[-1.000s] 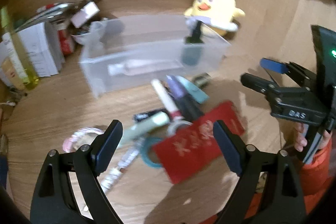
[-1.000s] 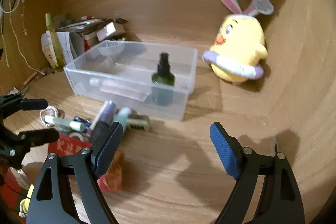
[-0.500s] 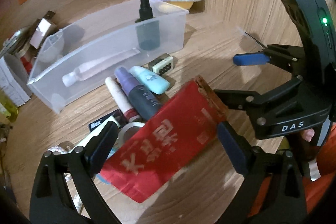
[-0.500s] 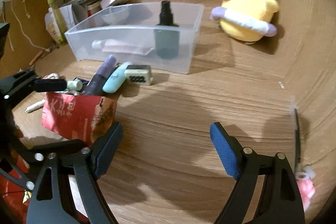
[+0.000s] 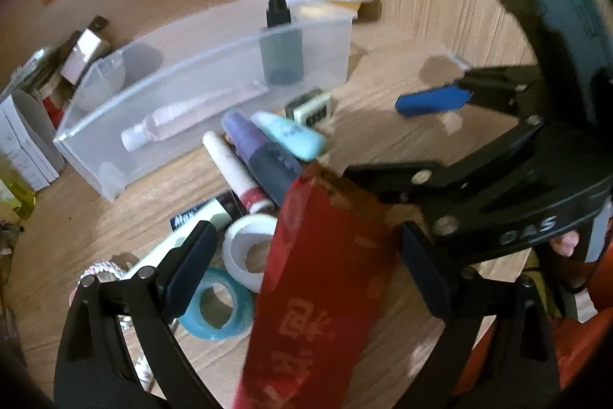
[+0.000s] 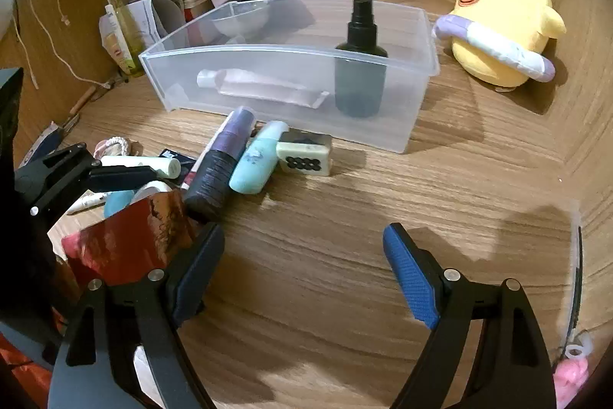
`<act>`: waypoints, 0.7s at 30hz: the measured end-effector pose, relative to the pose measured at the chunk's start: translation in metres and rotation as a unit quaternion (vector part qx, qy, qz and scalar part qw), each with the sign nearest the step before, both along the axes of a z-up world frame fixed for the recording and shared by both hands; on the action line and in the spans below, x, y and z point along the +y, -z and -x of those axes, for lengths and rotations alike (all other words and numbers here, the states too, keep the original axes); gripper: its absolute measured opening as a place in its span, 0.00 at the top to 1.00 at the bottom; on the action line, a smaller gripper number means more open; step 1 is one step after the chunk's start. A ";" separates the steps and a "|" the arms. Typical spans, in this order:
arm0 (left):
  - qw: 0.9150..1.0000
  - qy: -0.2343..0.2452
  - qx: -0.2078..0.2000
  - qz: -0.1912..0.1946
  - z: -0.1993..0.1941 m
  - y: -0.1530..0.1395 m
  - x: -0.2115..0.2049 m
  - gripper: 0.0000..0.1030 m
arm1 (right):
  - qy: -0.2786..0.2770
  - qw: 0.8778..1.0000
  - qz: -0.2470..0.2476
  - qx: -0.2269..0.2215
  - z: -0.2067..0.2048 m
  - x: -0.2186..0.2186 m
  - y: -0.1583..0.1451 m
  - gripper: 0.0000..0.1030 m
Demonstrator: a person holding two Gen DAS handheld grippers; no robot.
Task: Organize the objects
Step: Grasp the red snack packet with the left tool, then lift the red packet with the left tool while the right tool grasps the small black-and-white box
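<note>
A red envelope (image 5: 322,278) stands tilted between the wide-open fingers of my left gripper (image 5: 306,267); its top edge rests against the right gripper's lower finger (image 5: 387,175). It also shows in the right wrist view (image 6: 130,236), at the left finger of my open right gripper (image 6: 302,267). A clear plastic bin (image 6: 291,94) holds a dark spray bottle (image 6: 360,71) and a tube (image 6: 264,89). Loose in front lie a purple tube (image 6: 222,163), a teal tube (image 6: 256,160), a mahjong tile (image 6: 304,158) and tape rolls (image 5: 245,252).
A yellow plush chick (image 6: 502,25) sits right of the bin by the wooden side wall. Boxes, papers and a green bottle (image 6: 118,22) crowd the back left corner. A hair tie (image 6: 113,146) and a thin pen lie at the left. A pink-ended item (image 6: 574,351) lies at far right.
Both grippers have moved in toward each other and lower. The red envelope has tipped up from lying flat to standing on edge between the left gripper's fingers, against the right gripper.
</note>
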State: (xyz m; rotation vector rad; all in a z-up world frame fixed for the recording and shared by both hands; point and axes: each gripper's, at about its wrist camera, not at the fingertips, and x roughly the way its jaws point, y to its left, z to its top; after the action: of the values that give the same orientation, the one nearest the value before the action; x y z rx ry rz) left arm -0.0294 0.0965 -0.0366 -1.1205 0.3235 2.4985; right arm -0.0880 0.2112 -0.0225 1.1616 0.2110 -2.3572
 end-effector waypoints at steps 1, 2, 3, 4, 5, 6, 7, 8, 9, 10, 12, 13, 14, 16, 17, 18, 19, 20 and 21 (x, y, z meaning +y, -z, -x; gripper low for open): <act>1.000 0.003 0.006 -0.006 -0.001 -0.002 -0.001 0.16 | 0.001 1.000 -0.002 0.001 0.001 -0.001 0.000 0.20; 1.000 0.004 0.007 -0.008 -0.002 -0.003 -0.003 0.23 | 0.003 1.000 -0.003 0.002 0.002 -0.001 0.000 0.20; 1.000 0.001 0.009 -0.008 -0.002 -0.003 -0.005 0.25 | 0.006 1.000 -0.003 0.003 0.003 -0.001 -0.001 0.20; 1.000 -0.001 0.009 -0.012 -0.002 -0.003 -0.008 0.27 | 0.009 1.000 -0.003 0.004 0.005 0.000 -0.001 0.20; 1.000 -0.002 0.007 -0.019 -0.001 -0.005 -0.011 0.32 | 0.014 1.000 -0.002 0.006 0.007 0.001 -0.002 0.20; 1.000 -0.003 0.006 -0.026 0.000 -0.006 -0.013 0.33 | 0.018 1.000 -0.003 0.006 0.008 0.002 -0.002 0.20; 0.999 -0.004 0.004 -0.032 0.000 -0.007 -0.016 0.36 | 0.022 1.000 -0.003 0.008 0.010 0.002 -0.003 0.20; 0.999 -0.006 0.003 -0.036 0.001 -0.008 -0.019 0.37 | 0.027 1.000 -0.002 0.010 0.012 0.003 -0.004 0.20; 0.999 -0.009 0.002 -0.040 0.003 -0.009 -0.021 0.37 | 0.031 0.999 -0.001 0.012 0.014 0.003 -0.004 0.20; 0.999 -0.013 0.001 -0.044 0.004 -0.010 -0.024 0.38 | 0.035 0.999 -0.001 0.014 0.016 0.003 -0.005 0.20; 0.998 -0.019 -0.001 -0.056 0.006 -0.012 -0.030 0.40 | 0.041 0.999 0.000 0.019 0.021 0.002 -0.006 0.20; 0.998 -0.021 -0.001 -0.065 0.006 -0.015 -0.033 0.43 | 0.043 0.999 0.000 0.019 0.022 0.002 -0.006 0.20; 0.997 -0.022 0.000 -0.072 0.007 -0.019 -0.035 0.44 | 0.048 0.999 0.002 0.020 0.024 0.002 -0.007 0.20; 0.997 -0.029 0.009 -0.075 0.007 -0.026 -0.040 0.44 | 0.053 0.998 0.010 0.017 0.029 0.003 -0.007 0.21; 0.997 -0.033 0.013 -0.074 0.008 -0.028 -0.042 0.44 | 0.054 0.998 0.016 0.016 0.032 0.002 -0.007 0.24; 0.996 -0.037 0.014 -0.075 0.009 -0.029 -0.044 0.44 | 0.055 0.998 0.019 0.014 0.034 0.002 -0.007 0.26; 0.996 -0.040 0.013 -0.078 0.011 -0.030 -0.046 0.44 | 0.055 0.998 0.021 0.012 0.036 0.000 -0.007 0.29; 0.995 -0.044 0.011 -0.083 0.013 -0.031 -0.049 0.44 | 0.055 0.998 0.022 0.011 0.038 -0.001 -0.007 0.32; 0.995 -0.047 0.010 -0.087 0.014 -0.031 -0.051 0.44 | 0.054 0.998 0.025 0.010 0.039 -0.003 -0.007 0.33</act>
State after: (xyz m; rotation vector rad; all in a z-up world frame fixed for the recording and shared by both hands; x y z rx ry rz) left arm -0.0433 0.0450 -0.0053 -1.0640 0.0585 2.5642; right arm -0.1273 0.2080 -0.0155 1.1529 0.0979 -2.4545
